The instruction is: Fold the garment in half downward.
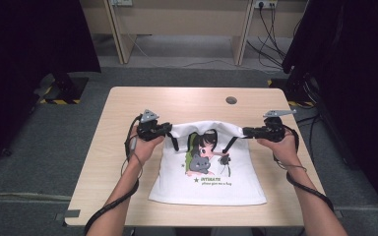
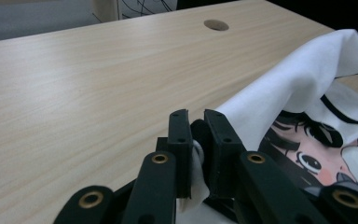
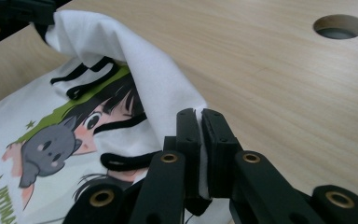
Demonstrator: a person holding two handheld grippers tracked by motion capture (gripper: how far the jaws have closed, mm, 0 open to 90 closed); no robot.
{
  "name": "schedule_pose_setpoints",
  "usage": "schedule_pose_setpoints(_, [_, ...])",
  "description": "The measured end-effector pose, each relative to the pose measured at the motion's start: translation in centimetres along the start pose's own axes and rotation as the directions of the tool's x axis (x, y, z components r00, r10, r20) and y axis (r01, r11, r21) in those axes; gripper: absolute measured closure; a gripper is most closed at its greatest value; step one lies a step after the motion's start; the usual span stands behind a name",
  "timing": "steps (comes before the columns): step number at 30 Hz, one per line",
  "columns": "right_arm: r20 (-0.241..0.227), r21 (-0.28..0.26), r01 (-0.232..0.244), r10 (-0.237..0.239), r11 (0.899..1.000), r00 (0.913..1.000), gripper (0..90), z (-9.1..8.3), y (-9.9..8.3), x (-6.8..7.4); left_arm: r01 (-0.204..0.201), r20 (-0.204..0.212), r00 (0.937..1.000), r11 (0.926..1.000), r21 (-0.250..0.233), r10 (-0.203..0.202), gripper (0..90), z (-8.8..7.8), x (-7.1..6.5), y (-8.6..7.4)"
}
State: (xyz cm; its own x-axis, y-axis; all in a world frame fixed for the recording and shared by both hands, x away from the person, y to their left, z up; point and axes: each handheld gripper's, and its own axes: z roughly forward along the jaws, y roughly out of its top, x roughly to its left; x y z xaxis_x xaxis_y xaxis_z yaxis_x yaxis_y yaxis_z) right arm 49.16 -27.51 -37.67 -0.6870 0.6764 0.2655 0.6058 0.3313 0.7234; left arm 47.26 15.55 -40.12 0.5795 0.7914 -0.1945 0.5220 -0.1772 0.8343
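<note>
White bag (image 1: 211,167) top corners between both clamped tongs.

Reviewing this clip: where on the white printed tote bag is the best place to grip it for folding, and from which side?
Grip the white tote bag at its two far top corners, coming in from the outer sides. The left gripper and right gripper are each shut on a corner, so the edge spans between them while the black straps hang free.

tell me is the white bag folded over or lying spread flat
Partly folded. The bag lies flat at its near end, but both grippers, left and right, pinch its far corners and its top edge curls over the print.
</note>
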Motion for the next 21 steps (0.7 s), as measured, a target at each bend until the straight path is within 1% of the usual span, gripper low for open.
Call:
schedule_pose_setpoints(4, [-0.014, 0.043, 0.046, -0.046, 0.998, 0.9989, 86.3, -0.1, -0.7, 0.5, -0.014, -0.006, 0.9999, 0.9997, 0.019, 0.014, 81.0, -0.1, 0.0, -0.7])
schedule_pose_setpoints(6, [-0.015, 0.06, 0.057, -0.057, 0.997, 0.9983, 86.3, -0.2, -1.0, 0.7, -0.019, -0.006, 0.9998, 0.9995, 0.025, 0.019, 81.0, -0.2, -0.1, -1.0])
schedule_pose_setpoints(9, [-0.026, 0.068, 0.069, -0.067, 0.995, 0.9974, 86.2, -0.2, -1.3, 0.9, -0.041, -0.005, 0.9991, 0.9986, 0.035, 0.041, 81.1, -0.2, -0.4, -1.4])
schedule_pose_setpoints(10, [-0.029, 0.073, 0.076, -0.074, 0.994, 0.9968, 86.2, -0.2, -1.5, 1.0, -0.066, -0.007, 0.9978, 0.9968, 0.044, 0.066, 81.0, -0.4, -0.7, -1.8])
schedule_pose_setpoints(11, [-0.029, 0.073, 0.076, -0.074, 0.994, 0.9968, 86.2, -0.2, -1.5, 1.0, -0.066, -0.007, 0.9978, 0.9968, 0.044, 0.066, 81.1, -0.4, -0.7, -1.8])
schedule_pose_setpoints(12, [-0.031, 0.078, 0.084, -0.082, 0.993, 0.9962, 86.2, -0.3, -1.9, 1.1, -0.066, -0.007, 0.9978, 0.9968, 0.044, 0.066, 81.1, -0.4, -0.7, -1.8])
schedule_pose_setpoints(13, [-0.031, 0.078, 0.084, -0.082, 0.993, 0.9962, 86.1, -0.3, -1.9, 1.1, -0.098, -0.01, 0.9951, 0.9943, 0.041, 0.099, 81.1, -0.9, -1.2, -2.2])
schedule_pose_setpoints(14, [-0.031, 0.078, 0.084, -0.082, 0.993, 0.9962, 86.1, -0.3, -1.9, 1.1, -0.098, -0.01, 0.9951, 0.9943, 0.041, 0.099, 81.0, -0.9, -1.2, -2.2])
schedule_pose_setpoints(15, [-0.032, 0.069, 0.078, -0.076, 0.994, 0.9966, 86.1, -0.6, -2.5, 1.2, -0.098, -0.01, 0.9951, 0.9943, 0.041, 0.099, 81.0, -0.9, -1.2, -2.2])
schedule_pose_setpoints(18, [-0.032, 0.069, 0.078, -0.076, 0.994, 0.9966, 86.0, -0.6, -2.5, 1.2, -0.098, -0.01, 0.9951, 0.9943, 0.041, 0.099, 81.0, -0.9, -1.2, -2.2])
schedule_pose_setpoints(19, [-0.032, 0.069, 0.078, -0.076, 0.994, 0.9966, 86.0, -0.6, -2.5, 1.2, -0.111, -0.01, 0.9938, 0.9931, 0.038, 0.111, 81.0, -1.1, -1.3, -2.2])
schedule_pose_setpoints(20, [-0.032, 0.069, 0.078, -0.076, 0.994, 0.9966, 86.0, -0.6, -2.5, 1.2, -0.111, -0.01, 0.9938, 0.9931, 0.038, 0.111, 81.1, -1.1, -1.3, -2.2])
schedule_pose_setpoints(21, [-0.036, 0.064, 0.08, -0.077, 0.995, 0.9964, 86.0, -0.7, -2.6, 1.3, -0.121, -0.01, 0.9925, 0.992, 0.036, 0.122, 81.1, -1.3, -1.5, -2.3])
